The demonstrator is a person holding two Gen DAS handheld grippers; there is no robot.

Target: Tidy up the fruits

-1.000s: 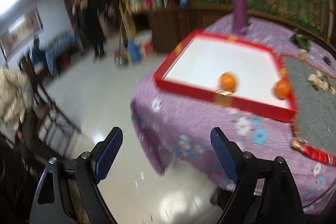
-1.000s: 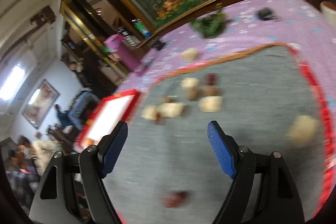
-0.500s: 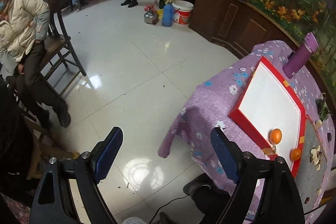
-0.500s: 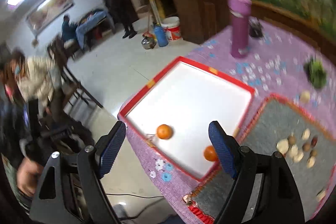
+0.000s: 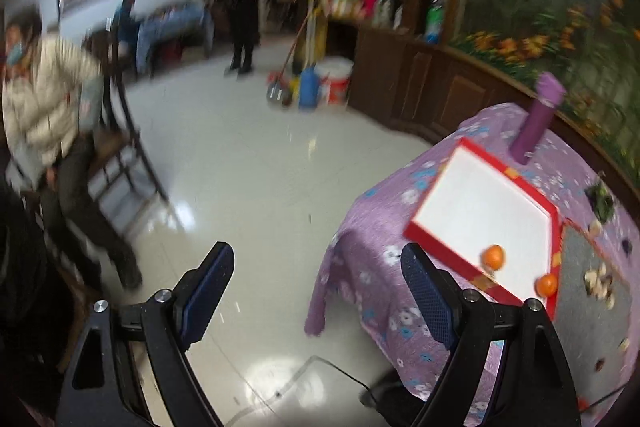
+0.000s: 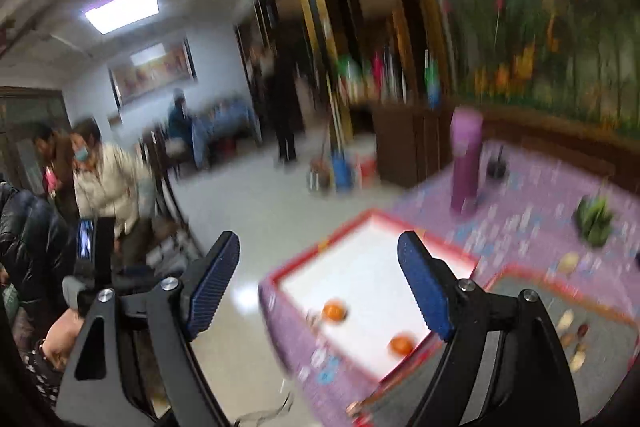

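Two oranges (image 5: 493, 256) (image 5: 546, 284) lie in the red-rimmed tray (image 5: 440, 241) on the counter (image 5: 372, 239); small pieces (image 5: 599, 279) remain on the grey mat (image 5: 580, 311); left tool (image 5: 316, 291) and right tool (image 6: 318, 281) both spread, empty, off the counter; sorting seems barely begun.

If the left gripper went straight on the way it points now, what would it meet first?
Probably the tiled floor. The open left gripper aims past the edge of the purple tablecloth, which lies to its right; depth is unclear.
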